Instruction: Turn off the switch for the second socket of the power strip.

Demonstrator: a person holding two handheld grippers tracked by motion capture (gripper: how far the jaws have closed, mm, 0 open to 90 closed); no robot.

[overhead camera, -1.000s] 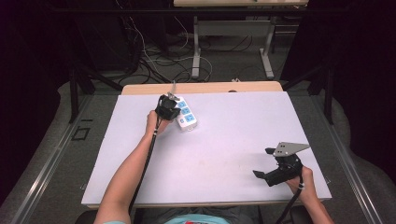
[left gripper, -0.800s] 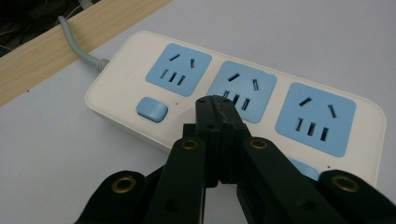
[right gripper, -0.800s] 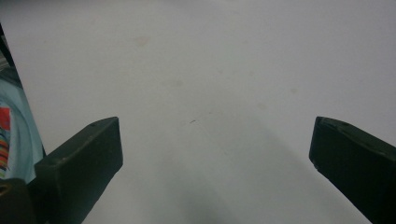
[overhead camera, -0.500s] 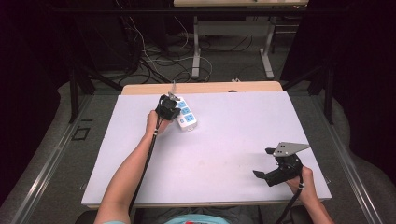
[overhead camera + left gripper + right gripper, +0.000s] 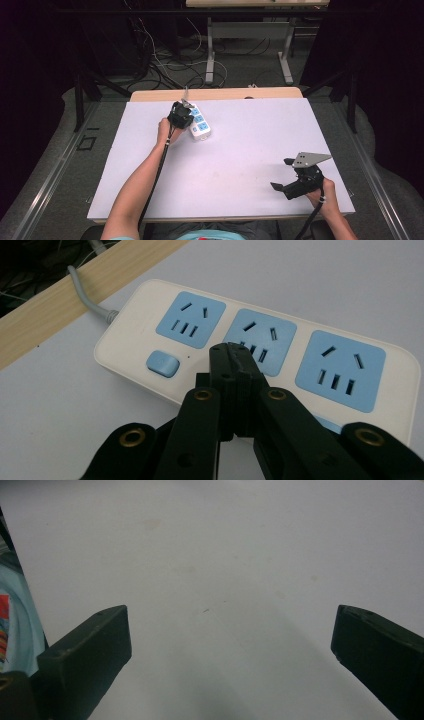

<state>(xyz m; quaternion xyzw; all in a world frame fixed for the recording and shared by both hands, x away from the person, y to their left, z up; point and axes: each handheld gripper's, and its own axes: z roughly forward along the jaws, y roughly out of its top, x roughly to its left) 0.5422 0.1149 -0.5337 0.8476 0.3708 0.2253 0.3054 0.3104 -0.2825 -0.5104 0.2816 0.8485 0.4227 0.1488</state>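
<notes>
Power strip near far bench edge, by left gripper: fingers pressed together, empty, tips over middle socket. Three blue sockets, one switch; strip's near right corner cut off. Right gripper well apart toward near right edge, fingers spread wide over bare white surface.

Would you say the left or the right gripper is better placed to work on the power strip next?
Left: the left gripper, jaws shut, is right at the power strip; the right gripper sits open, far across the table.
</notes>
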